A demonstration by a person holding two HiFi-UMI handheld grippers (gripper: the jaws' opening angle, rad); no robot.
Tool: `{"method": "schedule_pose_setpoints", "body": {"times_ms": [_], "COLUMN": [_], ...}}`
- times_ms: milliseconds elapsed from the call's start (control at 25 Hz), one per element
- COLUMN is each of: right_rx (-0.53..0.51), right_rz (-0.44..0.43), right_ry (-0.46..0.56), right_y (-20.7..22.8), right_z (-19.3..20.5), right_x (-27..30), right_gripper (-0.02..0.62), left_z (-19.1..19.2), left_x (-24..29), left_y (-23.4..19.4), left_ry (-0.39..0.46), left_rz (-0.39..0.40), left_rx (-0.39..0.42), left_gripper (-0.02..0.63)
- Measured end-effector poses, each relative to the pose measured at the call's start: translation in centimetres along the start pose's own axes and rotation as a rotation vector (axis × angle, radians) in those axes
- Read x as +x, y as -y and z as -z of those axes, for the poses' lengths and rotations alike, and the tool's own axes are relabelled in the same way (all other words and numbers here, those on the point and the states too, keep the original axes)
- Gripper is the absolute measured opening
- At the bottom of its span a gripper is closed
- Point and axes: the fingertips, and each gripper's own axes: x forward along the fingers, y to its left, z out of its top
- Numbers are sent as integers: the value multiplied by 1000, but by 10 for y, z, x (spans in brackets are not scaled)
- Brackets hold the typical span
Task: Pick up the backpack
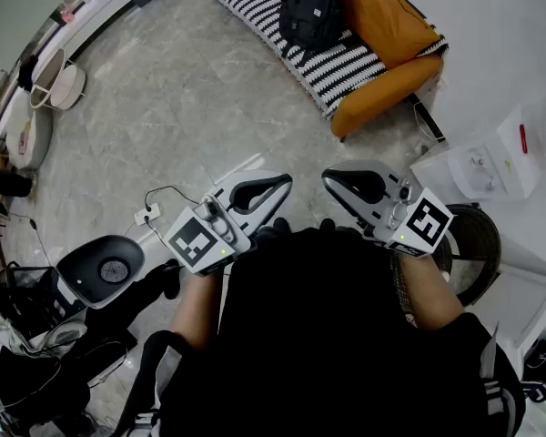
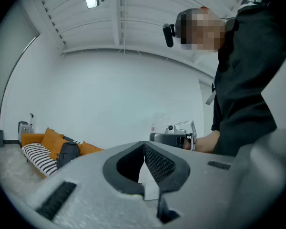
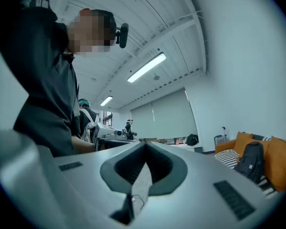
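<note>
Black backpack at 12 o'clock, upright on the striped throw of the orange sofa. Left gripper and right gripper both clenched on nothing, held level side by side, well apart from it.

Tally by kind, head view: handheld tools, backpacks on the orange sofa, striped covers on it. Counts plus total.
Grey two-jaw handheld tools: 2 (left tool, right tool, both shut, nothing between the jaws)
Black fabric backpack on the orange sofa: 1
Black-and-white striped cover: 1
Total: 4
</note>
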Motion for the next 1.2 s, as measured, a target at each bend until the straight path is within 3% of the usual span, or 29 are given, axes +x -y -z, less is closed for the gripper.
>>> {"method": "schedule_pose_setpoints", "body": {"times_ms": [840,1200], "right_rx": [37,4], "right_rz": [51,102], "right_ry": [8,-38], "right_y": [1,-7], "right_z": [11,16], "right_x": [45,82], "right_gripper": [28,28], "left_z": [8,15], "left_x": [-25,-53], "left_y": [-19,-41], "left_ry": [26,81], "left_rz": [72,119], "left_rx": [-56,-118], "left_gripper": [23,23]}}
